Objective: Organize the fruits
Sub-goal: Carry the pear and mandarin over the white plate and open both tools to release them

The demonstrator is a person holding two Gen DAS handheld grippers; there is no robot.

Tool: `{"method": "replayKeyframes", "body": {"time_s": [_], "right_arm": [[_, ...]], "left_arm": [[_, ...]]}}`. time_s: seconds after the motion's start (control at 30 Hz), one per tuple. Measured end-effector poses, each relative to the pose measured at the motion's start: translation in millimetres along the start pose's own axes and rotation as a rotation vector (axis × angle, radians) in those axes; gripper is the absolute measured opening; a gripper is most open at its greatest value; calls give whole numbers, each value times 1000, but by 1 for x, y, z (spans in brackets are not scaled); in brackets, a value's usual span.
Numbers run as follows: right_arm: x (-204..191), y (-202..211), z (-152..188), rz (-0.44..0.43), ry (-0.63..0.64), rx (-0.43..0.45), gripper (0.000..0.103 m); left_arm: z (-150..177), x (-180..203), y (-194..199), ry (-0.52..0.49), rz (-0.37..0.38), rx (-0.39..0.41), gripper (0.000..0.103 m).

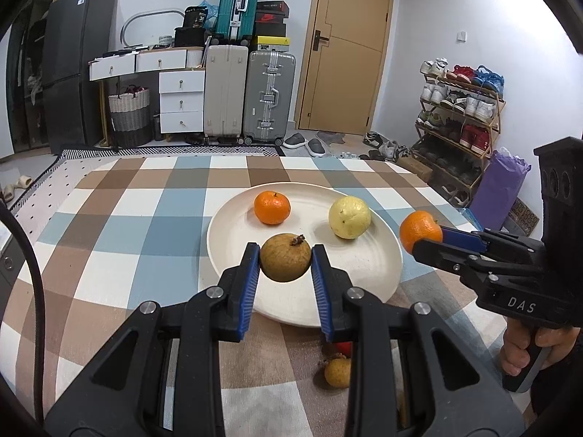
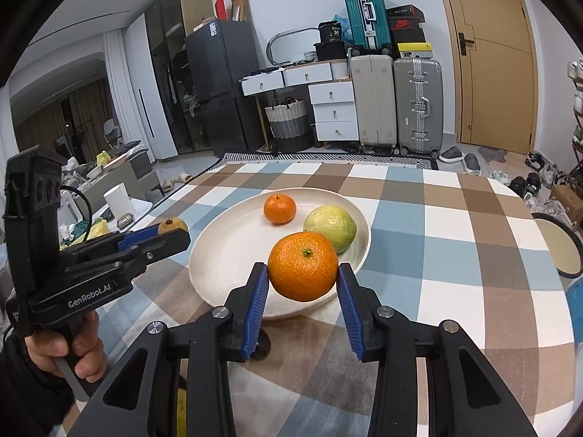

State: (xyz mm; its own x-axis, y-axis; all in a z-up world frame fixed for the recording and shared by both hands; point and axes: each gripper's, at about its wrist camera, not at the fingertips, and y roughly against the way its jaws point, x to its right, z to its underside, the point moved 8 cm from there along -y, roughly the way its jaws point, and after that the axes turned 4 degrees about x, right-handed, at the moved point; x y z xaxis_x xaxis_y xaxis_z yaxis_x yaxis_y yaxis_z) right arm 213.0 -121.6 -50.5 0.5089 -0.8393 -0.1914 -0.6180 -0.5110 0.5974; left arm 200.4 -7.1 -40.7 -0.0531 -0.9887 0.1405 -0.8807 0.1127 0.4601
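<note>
My left gripper (image 1: 286,262) is shut on a brown round fruit (image 1: 286,258) and holds it over the near part of the cream plate (image 1: 364,266). My right gripper (image 2: 303,279) is shut on an orange mandarin (image 2: 303,266) above the plate's near right rim (image 2: 204,255). In the left wrist view the right gripper (image 1: 424,240) holds that mandarin (image 1: 419,229) at the plate's right edge. On the plate lie a second mandarin (image 1: 272,207) and a pale yellow-green fruit (image 1: 349,217). The left gripper with the brown fruit (image 2: 173,226) shows at left in the right wrist view.
A small yellow-brown fruit (image 1: 337,371) and a red one (image 1: 343,347) lie on the checked tablecloth (image 1: 145,225) under my left gripper. A round stool (image 2: 559,251) stands right of the table. Suitcases, drawers, a fridge and a shoe rack line the far walls.
</note>
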Motion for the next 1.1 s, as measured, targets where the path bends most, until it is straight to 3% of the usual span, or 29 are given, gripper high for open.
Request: {"method": "replayKeyframes", "body": {"time_s": [0.93, 1.1], "right_arm": [[-11, -20, -1, -13, 43, -27, 40], [-12, -19, 0, -17, 44, -26, 48]], "left_arm": [[-3, -7, -16, 6, -21, -11, 26], [0, -7, -15, -1, -22, -22, 26]]}}
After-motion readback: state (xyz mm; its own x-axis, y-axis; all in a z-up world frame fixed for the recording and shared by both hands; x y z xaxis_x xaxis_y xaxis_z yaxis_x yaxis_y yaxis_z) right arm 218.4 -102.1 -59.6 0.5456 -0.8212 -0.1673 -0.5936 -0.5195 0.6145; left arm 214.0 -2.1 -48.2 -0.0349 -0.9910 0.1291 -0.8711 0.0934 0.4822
